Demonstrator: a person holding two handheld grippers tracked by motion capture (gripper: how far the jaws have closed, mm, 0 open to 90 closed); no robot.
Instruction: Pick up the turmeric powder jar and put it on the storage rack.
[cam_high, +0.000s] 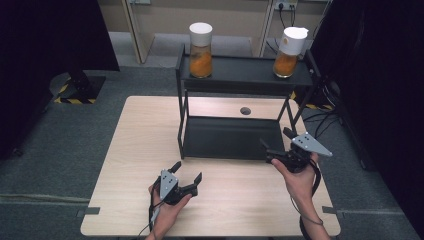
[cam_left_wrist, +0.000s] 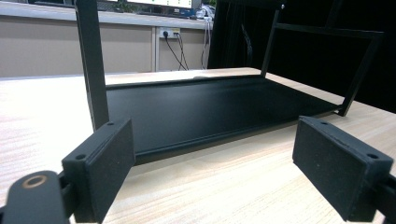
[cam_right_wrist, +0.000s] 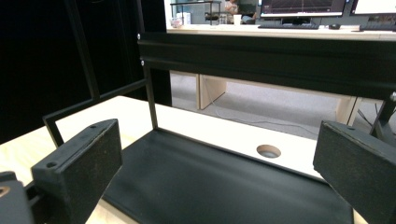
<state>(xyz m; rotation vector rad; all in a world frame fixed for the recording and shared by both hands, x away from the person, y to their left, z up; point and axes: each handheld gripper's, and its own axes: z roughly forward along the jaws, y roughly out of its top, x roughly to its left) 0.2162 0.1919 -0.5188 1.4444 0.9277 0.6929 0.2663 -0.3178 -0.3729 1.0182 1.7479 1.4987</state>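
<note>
High view | matte black metal shelf (cam_high: 240, 75) | pale wood-grain table (cam_high: 140, 150)

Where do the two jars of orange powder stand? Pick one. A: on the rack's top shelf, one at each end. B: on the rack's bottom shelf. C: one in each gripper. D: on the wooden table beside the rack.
A: the left jar and the right jar stand at opposite ends of the rack's top shelf; the bottom shelf is bare.
</note>
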